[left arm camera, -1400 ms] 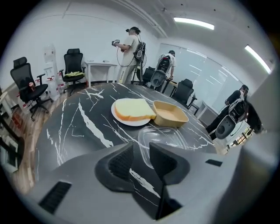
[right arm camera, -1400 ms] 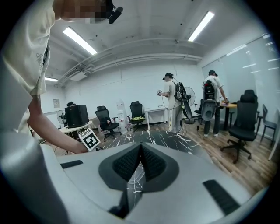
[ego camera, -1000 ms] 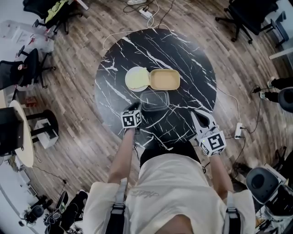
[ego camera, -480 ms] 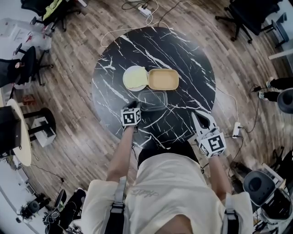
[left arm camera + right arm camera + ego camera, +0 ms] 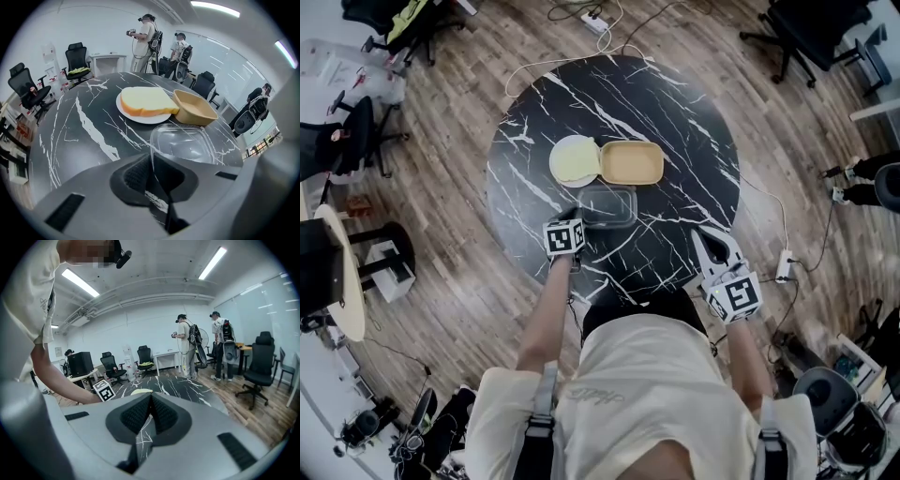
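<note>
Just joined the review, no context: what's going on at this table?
A person stands at a round black table with a gripper in each hand. The left gripper is shut on the near rim of a clear tub, which sits just in front of a tan tray and a plate of bread. The right gripper is shut and empty, near the table's right edge.

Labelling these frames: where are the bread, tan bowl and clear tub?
bread (image 5: 143, 97), left gripper view, top of slice.
tan bowl (image 5: 194, 106), left gripper view, inner floor.
clear tub (image 5: 183, 145), left gripper view, flat middle.
</note>
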Tool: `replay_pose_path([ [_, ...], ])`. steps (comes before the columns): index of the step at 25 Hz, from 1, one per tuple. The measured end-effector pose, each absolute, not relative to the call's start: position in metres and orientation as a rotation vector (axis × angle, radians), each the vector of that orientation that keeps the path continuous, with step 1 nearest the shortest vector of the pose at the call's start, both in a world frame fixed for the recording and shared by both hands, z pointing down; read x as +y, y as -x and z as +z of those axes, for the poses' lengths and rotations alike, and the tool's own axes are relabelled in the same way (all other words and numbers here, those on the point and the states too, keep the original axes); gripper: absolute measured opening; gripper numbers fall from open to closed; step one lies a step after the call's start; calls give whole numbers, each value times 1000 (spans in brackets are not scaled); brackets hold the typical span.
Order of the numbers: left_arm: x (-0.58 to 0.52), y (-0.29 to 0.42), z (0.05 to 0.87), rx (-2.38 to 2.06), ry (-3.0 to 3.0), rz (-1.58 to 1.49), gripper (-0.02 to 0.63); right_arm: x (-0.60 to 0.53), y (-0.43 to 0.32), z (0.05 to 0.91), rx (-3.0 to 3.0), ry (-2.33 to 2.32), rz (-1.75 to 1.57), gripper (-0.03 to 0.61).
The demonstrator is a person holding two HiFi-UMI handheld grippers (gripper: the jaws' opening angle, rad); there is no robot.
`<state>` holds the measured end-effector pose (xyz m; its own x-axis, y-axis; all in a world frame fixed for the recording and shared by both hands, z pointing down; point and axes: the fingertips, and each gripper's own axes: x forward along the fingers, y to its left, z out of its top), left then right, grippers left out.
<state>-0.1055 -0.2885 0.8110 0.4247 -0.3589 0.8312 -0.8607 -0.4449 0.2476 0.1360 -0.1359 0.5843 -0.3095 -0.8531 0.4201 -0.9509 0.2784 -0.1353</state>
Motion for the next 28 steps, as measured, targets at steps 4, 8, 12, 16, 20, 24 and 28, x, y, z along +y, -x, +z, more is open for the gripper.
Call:
replay_pose_path([
  [4, -289, 103, 812, -990, -1959, 908, 31, -133, -139, 586, -2281, -1662, 538, 6],
  [8, -289, 104, 814, -954, -1918, 850, 24, -134, -139, 588, -2285, -1667, 537, 6],
  [12, -289, 103, 814, -935, -1924, 852, 20, -138, -133, 587, -2300, -1657, 529, 6],
  [16, -286, 99, 804, -947, -1997, 847, 17, -140, -128, 583, -2309, -1642, 520, 7],
  [20, -281, 93, 781, -975, -2079, 814, 17, -141, -123, 582, -2319, -1627, 509, 6],
  [24, -270, 90, 760, -987, -2170, 831, 17, -142, -114, 580, -2344, -1601, 491, 7],
  [28, -263, 91, 729, -1036, -2260, 791, 17, -143, -104, 573, -2376, -1578, 465, 6],
])
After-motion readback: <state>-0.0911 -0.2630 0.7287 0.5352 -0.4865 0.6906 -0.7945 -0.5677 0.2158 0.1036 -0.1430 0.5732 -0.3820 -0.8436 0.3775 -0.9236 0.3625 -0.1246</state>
